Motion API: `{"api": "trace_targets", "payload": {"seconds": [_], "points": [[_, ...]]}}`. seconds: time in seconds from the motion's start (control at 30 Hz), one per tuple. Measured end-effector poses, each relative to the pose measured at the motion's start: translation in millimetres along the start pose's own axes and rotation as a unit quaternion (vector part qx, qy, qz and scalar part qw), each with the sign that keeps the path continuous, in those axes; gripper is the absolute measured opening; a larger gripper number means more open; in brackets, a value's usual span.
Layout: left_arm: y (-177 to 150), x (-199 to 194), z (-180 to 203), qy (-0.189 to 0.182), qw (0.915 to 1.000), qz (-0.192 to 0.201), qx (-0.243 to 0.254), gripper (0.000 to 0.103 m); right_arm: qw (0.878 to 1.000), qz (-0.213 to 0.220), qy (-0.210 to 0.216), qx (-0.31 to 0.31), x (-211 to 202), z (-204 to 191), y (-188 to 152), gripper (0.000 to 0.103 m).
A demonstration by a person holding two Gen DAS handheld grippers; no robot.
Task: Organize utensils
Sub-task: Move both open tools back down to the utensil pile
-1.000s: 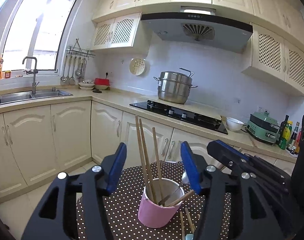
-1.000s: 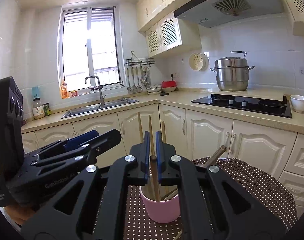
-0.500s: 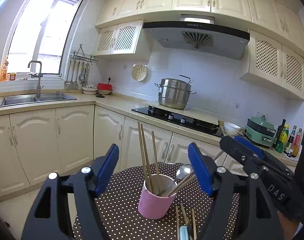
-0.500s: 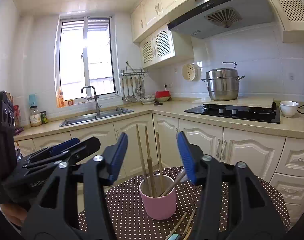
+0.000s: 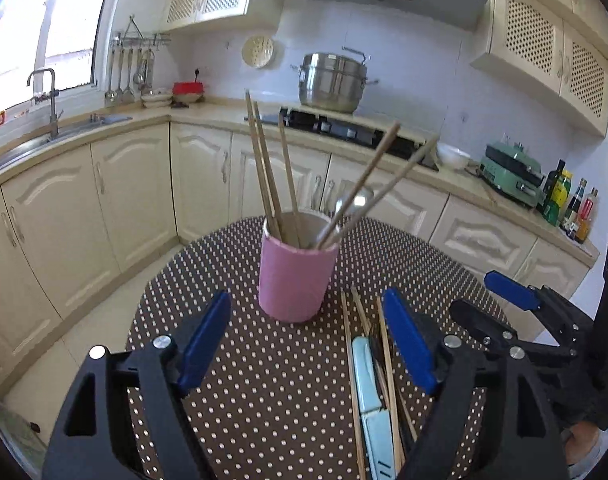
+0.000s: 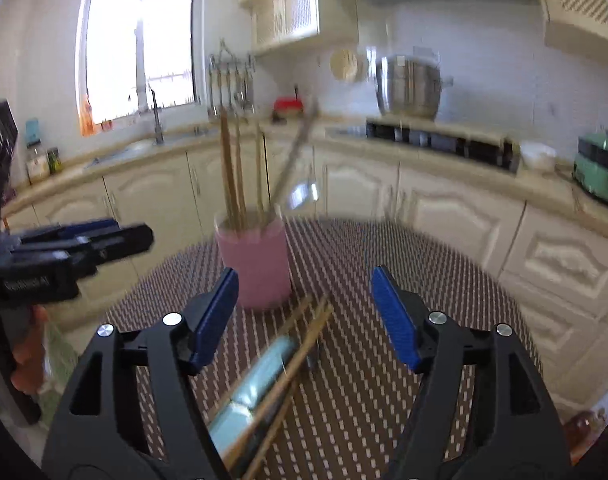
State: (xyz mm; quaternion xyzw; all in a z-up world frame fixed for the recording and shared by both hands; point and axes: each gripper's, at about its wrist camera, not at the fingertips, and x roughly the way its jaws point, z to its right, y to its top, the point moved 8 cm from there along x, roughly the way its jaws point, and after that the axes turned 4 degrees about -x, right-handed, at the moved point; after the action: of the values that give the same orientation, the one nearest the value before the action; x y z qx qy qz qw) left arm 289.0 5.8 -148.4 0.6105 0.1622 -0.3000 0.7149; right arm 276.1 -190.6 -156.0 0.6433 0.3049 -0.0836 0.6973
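- A pink cup (image 5: 295, 276) is seen upright near the middle of the dotted table (image 5: 231, 392).
- Five chopsticks (image 5: 263, 168) and a metal spoon (image 5: 354, 204) are stood in the cup; three sticks lean away from the right tool's side, two toward it.
- Loose chopsticks (image 5: 386, 364) and a pale blue-handled utensil (image 5: 368, 392) are left lying flat on the table, just in front of the cup and toward the right tool's side. What kind of utensil it is cannot be told.
- Left tool (image 5: 308, 344): jaws are opening, nothing between the pads. The cup is framed ahead of it, untouched; the loose pile lies close by its right finger.
- Right tool (image 6: 306, 316): jaws are opening, nothing pinched. The loose pile lies below and between its fingers, in front of the cup. This view is blurred.
- Step judged in hand: a reach for the next loose piece, with the cup already partly filled.
- Next move, as judged: one stick to be singled out from the pile, pinched near one end, lifted and stood in the cup.
- Care is called for: the sticks overlap the blue handle, so two may be caught at once.
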Motion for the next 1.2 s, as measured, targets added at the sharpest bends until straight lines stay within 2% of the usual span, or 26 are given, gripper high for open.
{"api": "trace_targets", "payload": {"seconds": [0.13, 0.23, 0.33, 0.47, 0.7, 0.9, 1.1, 1.2], "points": [[-33.3, 22.6, -9.9, 0.004, 0.9978, -0.064, -0.015, 0.077, 0.996, -0.090, -0.002, -0.003, 22.3, 3.0, -54.0, 0.069], [-53.2, 31.5, -16.3, 0.004, 0.9954, -0.091, -0.028, 0.077, 0.991, -0.132, 0.003, -0.007, 30.0, -1.3, -82.3, 0.069], [-67.2, 34.8, -19.3, 0.004, 0.9937, -0.107, -0.032, 0.077, 0.987, -0.155, 0.000, -0.030, 33.7, -10.5, -101.2, 0.069], [-81.2, 36.0, -20.8, 0.006, 0.9923, -0.120, -0.029, 0.077, 0.987, -0.157, -0.007, -0.040, 31.5, -15.8, -105.6, 0.069], [-96.6, 37.7, -23.8, 0.008, 0.9903, -0.135, -0.031, 0.077, 0.984, -0.172, 0.019, -0.050, 20.9, -29.8, -108.5, 0.070], [-98.5, 40.9, -21.9, 0.007, 0.9890, -0.144, -0.031, 0.077, 0.979, -0.196, 0.016, -0.053, 30.4, -36.4, -111.9, 0.072], [-100.2, 49.4, -11.9, 0.000, 0.9876, -0.157, -0.011, 0.077, 0.980, -0.196, -0.013, -0.029, 36.3, -10.7, -110.1, 0.072], [-105.2, 59.6, -4.7, -0.006, 0.9843, -0.176, 0.008, 0.077, 0.980, -0.197, -0.025, -0.018, 35.9, 4.0, -109.7, 0.072]]}}
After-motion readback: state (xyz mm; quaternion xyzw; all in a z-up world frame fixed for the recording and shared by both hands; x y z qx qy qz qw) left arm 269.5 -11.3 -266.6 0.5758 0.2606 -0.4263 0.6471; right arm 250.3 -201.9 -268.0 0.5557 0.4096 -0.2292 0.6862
